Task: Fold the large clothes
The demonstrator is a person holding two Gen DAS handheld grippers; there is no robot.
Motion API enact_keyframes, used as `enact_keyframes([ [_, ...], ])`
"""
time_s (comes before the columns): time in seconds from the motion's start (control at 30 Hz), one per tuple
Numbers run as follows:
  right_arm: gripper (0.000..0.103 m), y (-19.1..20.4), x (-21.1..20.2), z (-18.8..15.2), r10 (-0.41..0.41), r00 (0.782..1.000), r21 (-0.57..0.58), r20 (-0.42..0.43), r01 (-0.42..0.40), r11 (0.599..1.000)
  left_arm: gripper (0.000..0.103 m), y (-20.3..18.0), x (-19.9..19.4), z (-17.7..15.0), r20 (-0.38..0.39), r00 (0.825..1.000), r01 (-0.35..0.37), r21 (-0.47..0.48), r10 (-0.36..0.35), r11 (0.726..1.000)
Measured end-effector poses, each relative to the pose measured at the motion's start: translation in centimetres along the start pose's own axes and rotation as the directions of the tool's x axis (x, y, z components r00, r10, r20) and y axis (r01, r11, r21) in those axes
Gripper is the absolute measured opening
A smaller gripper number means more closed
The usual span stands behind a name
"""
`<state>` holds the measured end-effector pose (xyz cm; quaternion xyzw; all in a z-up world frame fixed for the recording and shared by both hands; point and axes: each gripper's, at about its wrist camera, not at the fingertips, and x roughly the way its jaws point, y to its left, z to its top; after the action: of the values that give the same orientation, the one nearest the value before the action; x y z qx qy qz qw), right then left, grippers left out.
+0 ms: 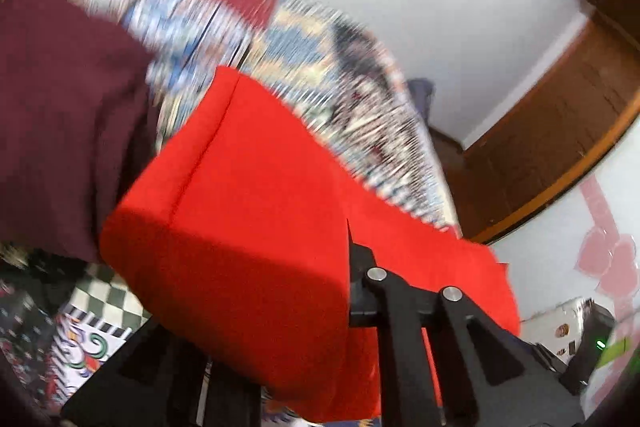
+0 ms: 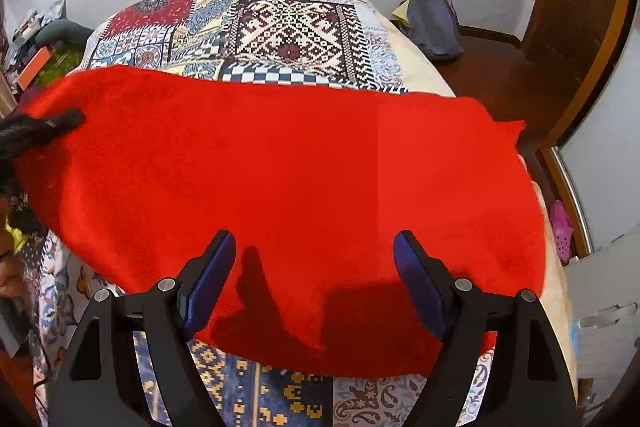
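I am holding a red cloth [image 2: 288, 187] over a bed covered with a patchwork bedspread [image 2: 288, 27]. The cloth is lying spread wide across the bedspread, its far edge running straight across the bed and its near edge reaching down between my right jaws. My right gripper [image 2: 314, 283] is hovering over that near edge with its jaws standing wide, the blue pads [image 2: 212, 283] apart and pressing on nothing. My left gripper [image 1: 352, 267] is pinching the cloth's edge with its jaws narrow, closed on the fabric, and a folded flap of the red cloth is hanging raised in front of its camera, which is blurred. A dark maroon sleeve [image 1: 60, 115] is showing at the left of that view. A grey bag [image 2: 434, 19] is lying beside the bed near the wall
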<state>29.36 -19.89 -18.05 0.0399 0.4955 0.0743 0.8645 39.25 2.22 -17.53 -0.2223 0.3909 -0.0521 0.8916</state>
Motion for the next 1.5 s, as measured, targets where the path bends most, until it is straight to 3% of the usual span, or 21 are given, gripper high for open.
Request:
enact_keyframes([
  [0.1, 0.078, 1.8, -0.8, 1.3, 0.041, 0.999, -0.007, 0.014, -0.041, 0.999, 0.012, -1.0, -4.3, 0.7, 0.064, 0.998, 0.005, 0.054, -0.009, 0.999],
  [0.23, 0.079, 5.7, -1.0, 2.3, 0.138, 0.99, -0.028, 0.023, -0.137, 0.99, 0.012, -2.4, -9.1, 1.9, 0.155, 0.987, -0.074, 0.149, 0.051, 0.986],
  [0.37, 0.079, 11.6, 0.7, 1.9, 0.272, 0.961, -0.083, -0.046, -0.275, 0.958, 0.012, -2.6, -11.7, 2.9, 0.232, 0.966, -0.161, 0.196, 0.114, 0.967],
  [0.5, 0.079, 16.3, 3.6, 0.3, 0.319, 0.937, -0.123, -0.141, -0.336, 0.934, 0.012, -1.1, -12.3, 3.0, 0.241, 0.953, -0.237, 0.221, 0.182, 0.946],
  [0.57, 0.079, 17.0, 4.5, -0.2, 0.3, 0.937, -0.153, -0.177, -0.327, 0.933, 0.012, -0.5, -11.6, 2.8, 0.22, 0.949, -0.272, 0.224, 0.224, 0.936],
  [0.7, 0.079, 15.2, 3.4, -0.5, 0.291, 0.942, -0.198, -0.166, -0.321, 0.926, 0.012, 0.1, -9.9, 2.1, 0.182, 0.95, -0.29, 0.219, 0.253, 0.932],
  [0.83, 0.079, 9.6, 1.3, -0.4, 0.229, 0.969, -0.156, -0.093, -0.242, 0.958, 0.012, -1.1, -8.6, 1.6, 0.173, 0.96, -0.258, 0.232, 0.222, 0.938],
  [0.93, 0.079, 3.9, 1.2, -0.7, 0.141, 0.986, -0.076, -0.092, -0.148, 0.986, 0.012, -3.8, -8.2, 1.5, 0.164, 0.974, -0.199, 0.264, 0.159, 0.944],
  [1.03, 0.079, -0.9, 2.7, -2.2, 0.012, 0.988, 0.004, -0.155, -0.011, 1.0, 0.012, -8.1, -6.5, 0.9, 0.129, 0.988, -0.128, 0.33, 0.089, 0.935],
  [1.07, 0.079, -2.2, 3.4, -2.8, 0.011, 0.984, 0.034, -0.18, -0.004, 0.999, 0.012, -9.6, -5.7, 0.6, 0.112, 0.991, -0.112, 0.353, 0.077, 0.929],
  [1.13, 0.08, -3.8, 4.6, -4.2, 0.098, 0.974, 0.122, -0.205, -0.074, 0.99, 0.012, -12.0, -3.7, -0.5, 0.069, 0.996, -0.077, 0.393, 0.054, 0.916],
  [1.2, 0.081, -4.2, 4.8, -4.9, 0.128, 0.976, 0.166, -0.178, -0.098, 0.981, 0.012, -14.0, -0.6, -2.2, -0.022, 0.999, -0.031, 0.423, 0.044, 0.906],
  [1.3, 0.081, -3.9, 4.1, -5.2, 0.139, 0.976, 0.167, -0.17, -0.11, 0.98, 0.014, -15.5, 4.4, -5.7, -0.2, 0.977, 0.029, 0.475, 0.076, 0.88],
  [1.37, 0.081, -4.3, 3.7, -5.3, 0.157, 0.973, 0.186, -0.172, -0.125, 0.975, 0.014, -15.5, 6.6, -8.2, -0.305, 0.947, 0.063, 0.493, 0.104, 0.868],
  [1.43, 0.081, -4.8, 3.2, -5.8, 0.159, 0.971, 0.19, -0.179, -0.125, 0.974, 0.017, -14.9, 7.1, -9.5, -0.359, 0.928, 0.095, 0.488, 0.1, 0.868],
  [1.5, 0.081, -5.3, 2.3, -6.3, 0.148, 0.973, 0.187, -0.175, -0.115, 0.976, 0.019, -14.4, 6.2, -9.9, -0.373, 0.926, 0.128, 0.475, 0.067, 0.871],
])
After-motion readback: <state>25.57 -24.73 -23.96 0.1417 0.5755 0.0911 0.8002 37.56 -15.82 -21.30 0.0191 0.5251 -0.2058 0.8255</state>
